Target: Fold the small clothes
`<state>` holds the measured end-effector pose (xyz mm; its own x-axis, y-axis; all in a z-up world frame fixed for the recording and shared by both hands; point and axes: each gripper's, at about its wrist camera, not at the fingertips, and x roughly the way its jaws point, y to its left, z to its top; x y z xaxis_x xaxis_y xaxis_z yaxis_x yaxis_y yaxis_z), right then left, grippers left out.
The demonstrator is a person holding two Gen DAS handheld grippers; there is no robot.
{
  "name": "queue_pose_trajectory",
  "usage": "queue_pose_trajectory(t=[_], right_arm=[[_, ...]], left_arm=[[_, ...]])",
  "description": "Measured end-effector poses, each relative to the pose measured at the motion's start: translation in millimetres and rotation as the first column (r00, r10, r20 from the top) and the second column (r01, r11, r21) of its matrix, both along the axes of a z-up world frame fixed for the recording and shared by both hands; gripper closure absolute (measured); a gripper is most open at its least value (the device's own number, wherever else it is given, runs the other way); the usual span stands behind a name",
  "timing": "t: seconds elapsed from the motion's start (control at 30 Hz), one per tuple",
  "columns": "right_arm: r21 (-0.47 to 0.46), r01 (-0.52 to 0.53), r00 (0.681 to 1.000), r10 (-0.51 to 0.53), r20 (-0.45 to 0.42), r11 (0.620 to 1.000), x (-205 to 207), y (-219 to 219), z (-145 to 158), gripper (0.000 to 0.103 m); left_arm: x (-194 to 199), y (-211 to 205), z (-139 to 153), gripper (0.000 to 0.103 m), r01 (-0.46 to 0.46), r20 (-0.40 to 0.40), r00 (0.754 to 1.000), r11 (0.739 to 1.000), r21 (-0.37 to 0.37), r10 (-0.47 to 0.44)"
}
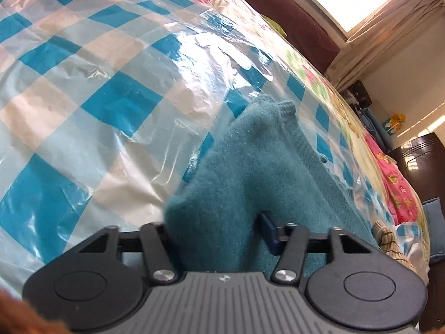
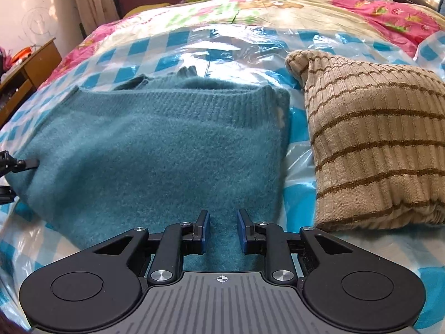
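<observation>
A teal fuzzy sweater [image 2: 155, 150] lies partly folded on a blue-and-white checked plastic sheet [image 2: 300, 194] on a bed. My right gripper [image 2: 222, 231] sits at the sweater's near edge, its fingers a little apart with teal fabric between them. My left gripper [image 1: 217, 231] holds the sweater's left side [image 1: 222, 183]; a thick bunch of fabric fills the space between its fingers and hides the left one. The left gripper's tips also show at the left edge of the right wrist view [image 2: 19, 164], at the sweater's side.
A folded beige sweater with brown stripes [image 2: 375, 144] lies right of the teal one, and its edge shows in the left wrist view [image 1: 389, 245]. Pink floral bedding [image 2: 389, 19] lies beyond. A wooden desk [image 2: 30, 69] stands left, a dark cabinet [image 1: 417, 156] right.
</observation>
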<state>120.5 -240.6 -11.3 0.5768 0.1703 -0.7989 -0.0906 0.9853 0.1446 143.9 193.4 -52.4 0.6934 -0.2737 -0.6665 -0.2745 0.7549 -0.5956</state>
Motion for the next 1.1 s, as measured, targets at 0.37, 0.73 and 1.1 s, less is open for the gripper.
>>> queue_pose_trajectory(t=[0.37, 0.73, 1.1], right_arm=[[-0.001, -0.043, 0.999, 0.043, -0.012, 0.999, -5.6, -1.7, -1.9, 0.08], [-0.073, -0.076, 0.997, 0.077, 0.003, 0.994, -0.8, -6.8, 12.5, 0.08], [0.078, -0.291, 0.957, 0.29, 0.026, 0.953, 29.8, 107.6, 48.9, 0.074]], left_arm=[[-53.5, 14.0, 12.1, 0.079, -0.014, 0.035, 0.999, 0.997, -0.07, 0.016], [-86.5, 0.7, 15.6, 0.078, -0.001, 0.018, 1.0, 1.0, -0.011, 0.001], [-79.1, 1.0, 6.2, 0.054, -0.038, 0.029, 0.999, 0.999, -0.022, 0.039]])
